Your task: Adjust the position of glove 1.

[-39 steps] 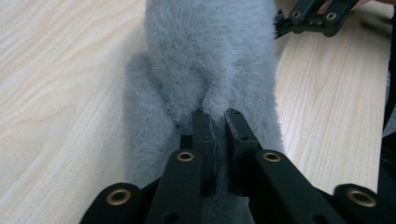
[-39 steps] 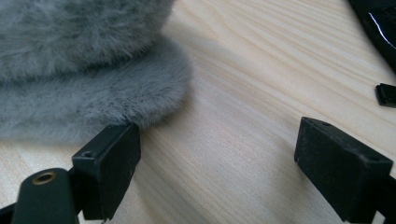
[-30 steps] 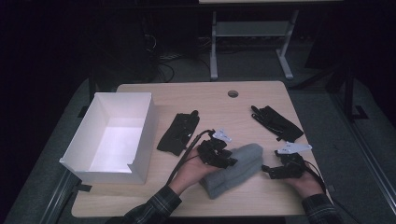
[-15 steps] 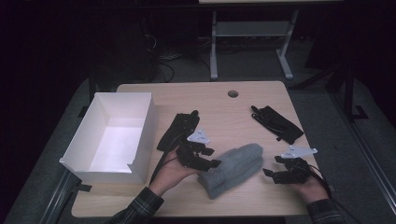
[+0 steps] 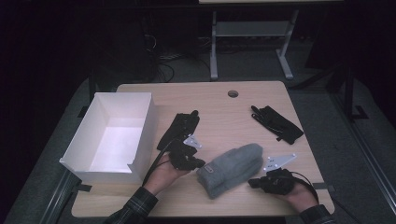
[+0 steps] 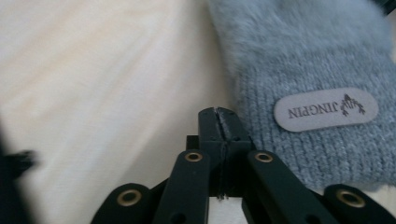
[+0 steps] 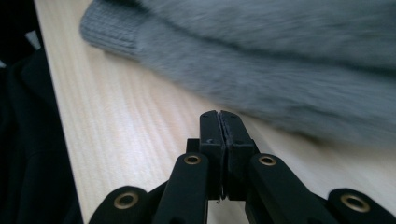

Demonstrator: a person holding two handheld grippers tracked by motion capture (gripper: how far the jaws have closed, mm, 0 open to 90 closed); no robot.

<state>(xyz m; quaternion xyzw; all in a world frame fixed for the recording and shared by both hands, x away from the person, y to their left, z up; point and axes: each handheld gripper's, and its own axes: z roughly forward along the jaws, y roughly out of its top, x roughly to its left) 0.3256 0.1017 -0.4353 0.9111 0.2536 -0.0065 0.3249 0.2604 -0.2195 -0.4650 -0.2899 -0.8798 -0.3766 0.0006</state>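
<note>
Grey mitten [image 5: 231, 169] lies near-centre on desk [image 5: 219, 105]. Left hand-held gripper [image 6: 218, 122] closed, empty, beside cuff; right hand-held gripper [image 7: 219, 125] closed, empty, probably just clear. Risk: unopened jaws shove mitten.
</note>
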